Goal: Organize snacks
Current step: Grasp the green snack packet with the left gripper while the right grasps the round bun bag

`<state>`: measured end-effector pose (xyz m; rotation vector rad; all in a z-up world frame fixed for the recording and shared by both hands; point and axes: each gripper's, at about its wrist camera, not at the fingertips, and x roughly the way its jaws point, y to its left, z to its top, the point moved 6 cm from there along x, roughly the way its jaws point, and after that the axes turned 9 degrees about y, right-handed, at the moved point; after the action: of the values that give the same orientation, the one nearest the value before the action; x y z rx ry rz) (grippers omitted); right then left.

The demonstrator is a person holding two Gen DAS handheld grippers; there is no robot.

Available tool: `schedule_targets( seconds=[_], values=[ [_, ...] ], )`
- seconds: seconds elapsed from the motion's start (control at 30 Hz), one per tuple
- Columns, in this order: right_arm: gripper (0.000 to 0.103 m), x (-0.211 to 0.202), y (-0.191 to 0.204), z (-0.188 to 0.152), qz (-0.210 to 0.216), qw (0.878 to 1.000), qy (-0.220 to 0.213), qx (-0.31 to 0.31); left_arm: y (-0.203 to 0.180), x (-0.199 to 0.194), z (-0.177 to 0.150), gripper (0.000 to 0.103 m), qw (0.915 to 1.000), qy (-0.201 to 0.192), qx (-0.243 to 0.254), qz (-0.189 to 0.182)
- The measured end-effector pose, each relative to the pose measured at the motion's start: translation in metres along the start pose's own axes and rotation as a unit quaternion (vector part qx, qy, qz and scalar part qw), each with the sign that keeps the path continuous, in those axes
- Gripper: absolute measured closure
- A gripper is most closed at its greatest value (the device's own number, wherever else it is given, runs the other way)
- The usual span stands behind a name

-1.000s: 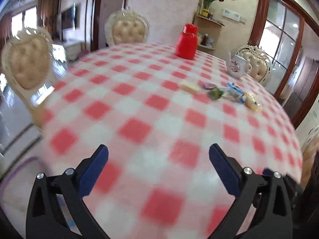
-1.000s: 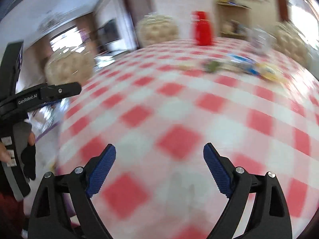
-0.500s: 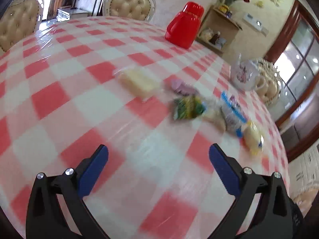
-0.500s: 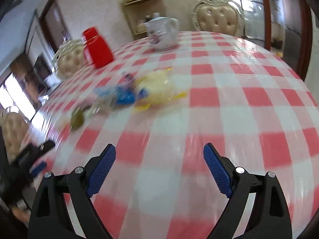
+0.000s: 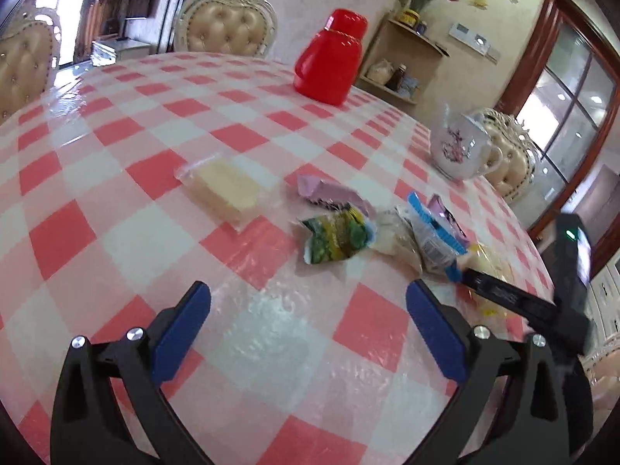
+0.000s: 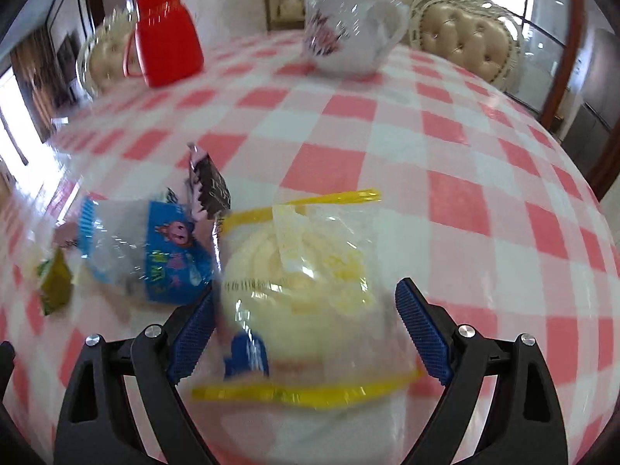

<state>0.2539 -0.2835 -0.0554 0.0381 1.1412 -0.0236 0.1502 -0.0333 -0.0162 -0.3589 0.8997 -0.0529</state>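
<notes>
**Both claws wide over the snack pile**

A round counter (image 5: 128, 178) in red-and-white check filled the room, tufted chairs (image 5: 224, 25) ringing its rim. A red jug (image 5: 329, 64) and a white teapot (image 5: 461, 149) stood far back, well apart from the snacks. The left claw (image 5: 308, 321) hung wide open and empty over bare cloth, open room ahead of it. Beyond lay a pale wafer pack (image 5: 226, 190), a pink wrapper (image 5: 329, 193) and a green packet (image 5: 337, 238), with a blue-edged bag (image 6: 155, 252) just beside. The right claw (image 6: 306, 310) spread wide around the yellow-sealed bun bag (image 6: 302, 271), its pads (image 6: 420, 333) not visibly pressing it. Clear counter ran off to the right edge.
</notes>
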Motion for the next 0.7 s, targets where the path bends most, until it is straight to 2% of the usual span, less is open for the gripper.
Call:
schedule_targets(
  seconds=[0.03, 0.1, 0.13, 0.2, 0.27, 0.43, 0.5, 0.6, 0.67, 0.7],
  values=[
    [0.02, -0.002, 0.001, -0.002, 0.003, 1.0, -0.005, -0.003, -0.001, 0.0, -0.001, 0.002, 1.0, 0.0, 0.005, 0.0],
    [0.036, -0.01, 0.0, -0.01, 0.014, 1.0, -0.015, -0.005, -0.002, -0.001, -0.001, 0.002, 0.9999, 0.0, 0.012, 0.0],
    [0.037, -0.015, -0.002, -0.017, 0.014, 1.0, -0.015, 0.0, -0.001, 0.0, 0.0, 0.002, 0.9999, 0.001, 0.015, 0.001],
    [0.038, -0.026, -0.003, -0.033, 0.025, 1.0, -0.014, 0.004, 0.0, 0.001, 0.001, 0.002, 0.9997, 0.004, 0.026, 0.003],
    [0.039, -0.042, -0.002, -0.05, 0.056, 0.998, -0.02, 0.019, -0.001, 0.004, 0.004, 0.002, 0.999, 0.01, 0.044, 0.005],
    [0.039, -0.074, 0.01, -0.081, 0.085, 0.995, -0.044, 0.019, -0.018, 0.024, 0.02, 0.002, 0.9931, 0.018, 0.114, 0.025],
    [0.038, -0.08, 0.012, -0.085, 0.091, 0.995, -0.048, 0.019, -0.028, 0.036, 0.029, 0.002, 0.9888, 0.022, 0.143, 0.037],
    [0.038, -0.082, 0.01, -0.086, 0.086, 0.995, -0.048, 0.023, -0.037, 0.054, 0.036, 0.002, 0.9857, 0.04, 0.157, 0.047],
    [0.038, -0.08, 0.009, -0.085, 0.089, 0.995, -0.044, 0.027, -0.038, 0.068, 0.041, 0.005, 0.9839, 0.061, 0.159, 0.054],
    [0.038, -0.079, 0.009, -0.084, 0.09, 0.995, -0.044, 0.026, -0.039, 0.075, 0.043, 0.009, 0.9829, 0.072, 0.161, 0.054]
  ],
)
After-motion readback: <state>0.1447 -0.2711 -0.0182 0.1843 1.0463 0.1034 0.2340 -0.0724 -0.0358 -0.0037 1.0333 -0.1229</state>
